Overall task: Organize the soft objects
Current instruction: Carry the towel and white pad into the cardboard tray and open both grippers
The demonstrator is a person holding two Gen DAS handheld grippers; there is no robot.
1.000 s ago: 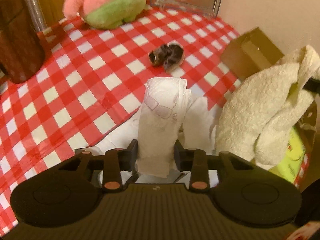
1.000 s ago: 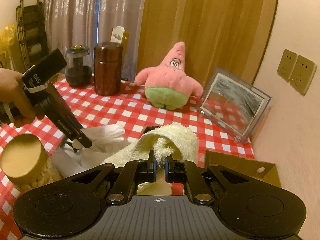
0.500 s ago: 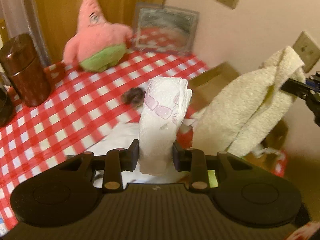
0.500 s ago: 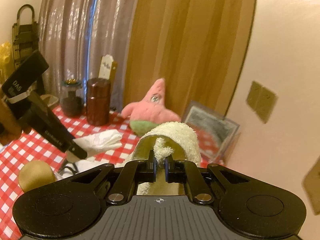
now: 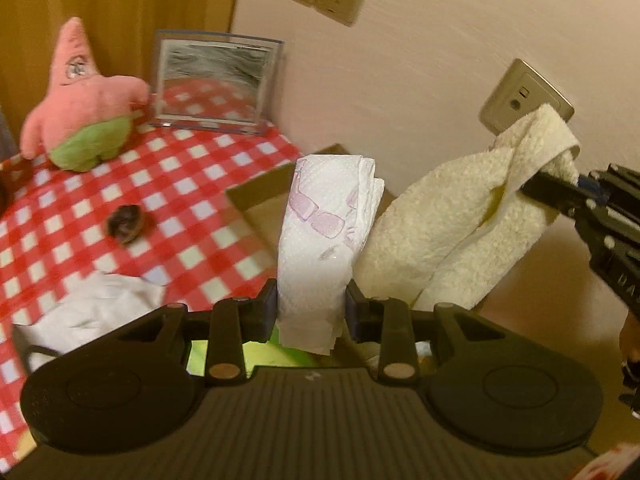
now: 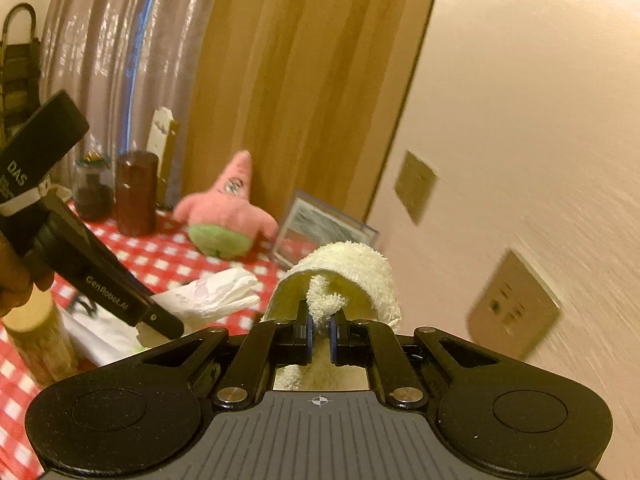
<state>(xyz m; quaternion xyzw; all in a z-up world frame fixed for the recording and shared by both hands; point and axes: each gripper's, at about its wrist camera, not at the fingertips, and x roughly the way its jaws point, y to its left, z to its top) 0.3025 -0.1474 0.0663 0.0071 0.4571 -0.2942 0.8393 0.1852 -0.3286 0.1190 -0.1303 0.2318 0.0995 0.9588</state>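
My left gripper is shut on a folded white tissue pack with a purple print, held upright above the table's right edge. A cream towel hangs at the right of the left wrist view, pinched by my right gripper. In the right wrist view the right gripper is shut on a fold of that towel, and the left gripper shows at the left with the tissue pack. A pink and green star plush sits at the table's back.
The red checked tablecloth carries a framed mirror, a small dark curled object and crumpled white cloth. A brown cardboard box lies past the table's right edge. A brown canister and a jar stand at the back left.
Both grippers have risen and swung right toward the wall, carrying the tissue pack and the towel. The table has dropped lower and further left in both views. Grips are unchanged.
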